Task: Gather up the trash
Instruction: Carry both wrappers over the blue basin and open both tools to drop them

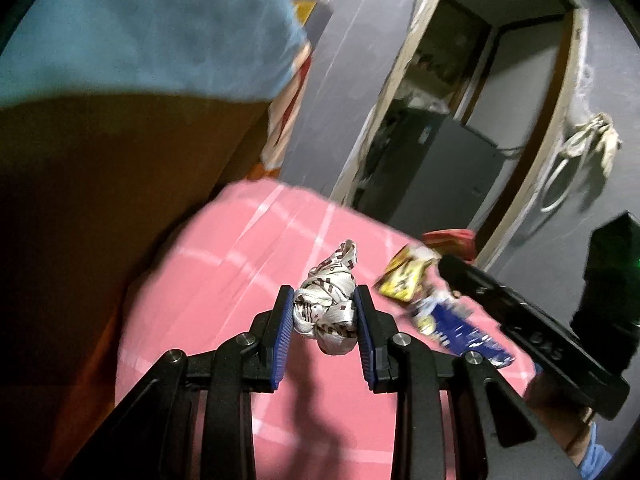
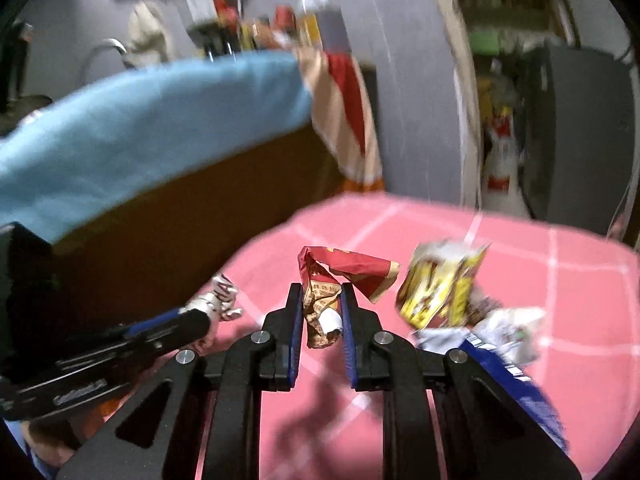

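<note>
My left gripper (image 1: 323, 300) is shut on a crumpled white wrapper with brown print (image 1: 330, 304), held above the pink checked cloth (image 1: 224, 288). My right gripper (image 2: 321, 292) is shut on a crumpled red and brown wrapper (image 2: 332, 280) above the same cloth (image 2: 560, 320). A yellow wrapper (image 2: 440, 284) and a blue and white wrapper (image 2: 496, 340) lie to its right. In the left wrist view the yellow wrapper (image 1: 406, 276) and blue wrapper (image 1: 460, 332) lie right of my fingers, beside the right gripper's black body (image 1: 520, 316). The left gripper with its white wrapper (image 2: 218, 300) shows at the left of the right wrist view.
A brown piece of furniture (image 1: 100, 200) with a light blue cloth (image 1: 140, 28) on top stands left of the pink surface. A grey wall (image 1: 344, 80) and an open doorway with a dark cabinet (image 1: 432, 168) are behind. A red and cream cloth (image 2: 348, 112) hangs off the furniture.
</note>
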The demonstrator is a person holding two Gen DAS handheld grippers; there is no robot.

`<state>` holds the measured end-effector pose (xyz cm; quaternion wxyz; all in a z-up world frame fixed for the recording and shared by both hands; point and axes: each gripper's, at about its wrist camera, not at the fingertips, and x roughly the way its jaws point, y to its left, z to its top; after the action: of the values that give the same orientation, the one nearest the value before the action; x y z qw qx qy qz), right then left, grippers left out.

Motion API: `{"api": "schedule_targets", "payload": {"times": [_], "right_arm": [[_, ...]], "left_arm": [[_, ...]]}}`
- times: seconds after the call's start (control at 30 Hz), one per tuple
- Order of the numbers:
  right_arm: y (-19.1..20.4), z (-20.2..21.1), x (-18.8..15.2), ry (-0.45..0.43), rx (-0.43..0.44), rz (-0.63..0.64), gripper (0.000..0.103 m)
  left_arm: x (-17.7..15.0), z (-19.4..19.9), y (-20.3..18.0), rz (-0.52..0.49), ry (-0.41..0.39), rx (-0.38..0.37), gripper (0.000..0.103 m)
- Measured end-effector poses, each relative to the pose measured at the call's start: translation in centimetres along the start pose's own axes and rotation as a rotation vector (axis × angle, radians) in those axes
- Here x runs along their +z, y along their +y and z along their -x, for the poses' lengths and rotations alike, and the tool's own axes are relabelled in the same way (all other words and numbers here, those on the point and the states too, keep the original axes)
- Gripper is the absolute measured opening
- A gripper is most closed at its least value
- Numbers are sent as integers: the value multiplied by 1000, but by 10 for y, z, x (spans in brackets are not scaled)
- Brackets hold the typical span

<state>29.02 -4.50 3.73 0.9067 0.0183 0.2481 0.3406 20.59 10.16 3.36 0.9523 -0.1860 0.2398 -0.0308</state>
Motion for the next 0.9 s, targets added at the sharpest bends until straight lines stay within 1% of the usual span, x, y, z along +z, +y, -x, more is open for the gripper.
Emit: {"api": "schedule_targets", "payload": {"times": [0.1, 0.2, 0.37, 0.57, 0.7, 0.9], "right_arm": [[-5, 36, 7, -106, -22, 2, 15], [-13, 67, 13, -184, -56, 4, 15], [-29, 119, 14, -296, -165, 33, 16], [-49, 171, 8, -394, -316, 73, 16], [-65, 200, 1, -438, -400, 85, 16], [-97, 234, -18, -464, -514, 65, 16]], "left_arm": [[4, 12, -16, -27, -65, -32, 26], [6, 19, -37, -58, -112, -68, 26], [10, 22, -79, -109, -173, -144, 26], [10, 16, -133, -160, -224, -242, 26], [7, 8, -170, -194, -229, -298, 26], [-4, -17, -224, -241, -194, -370, 26]]}}
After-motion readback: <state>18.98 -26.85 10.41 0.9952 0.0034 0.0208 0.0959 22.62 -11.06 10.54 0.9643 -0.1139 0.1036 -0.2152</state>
